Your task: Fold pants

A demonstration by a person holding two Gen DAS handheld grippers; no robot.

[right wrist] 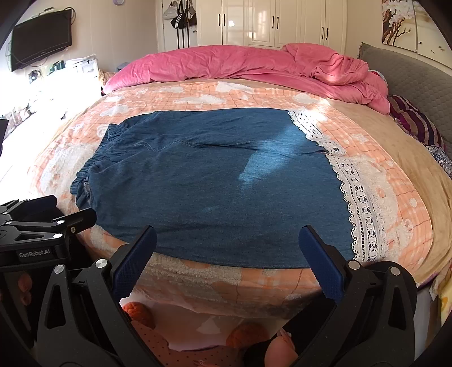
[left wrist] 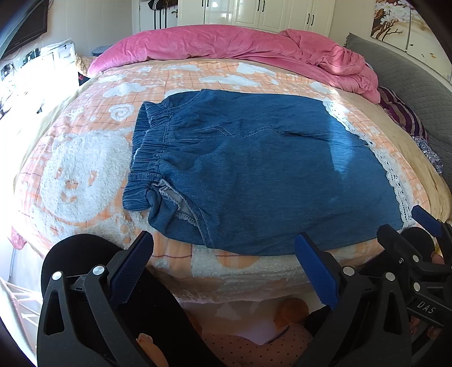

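Denim pants [left wrist: 254,169] lie spread flat on the bed [left wrist: 84,169], reaching its near edge, elastic waistband toward the left edge, lace hems toward the right. Left gripper [left wrist: 223,271] and right gripper [right wrist: 227,261] both wide open, empty, hovering just off the near edge, not touching fabric.

Bedroom, strong daylight from the left.
Bed [right wrist: 381,180] with peach check blanket [right wrist: 197,96]; pink duvet [right wrist: 254,65] bunched at far edge. White wardrobe [right wrist: 268,22] on back wall, TV [right wrist: 42,38] on left wall, grey headboard [right wrist: 409,79] at right.
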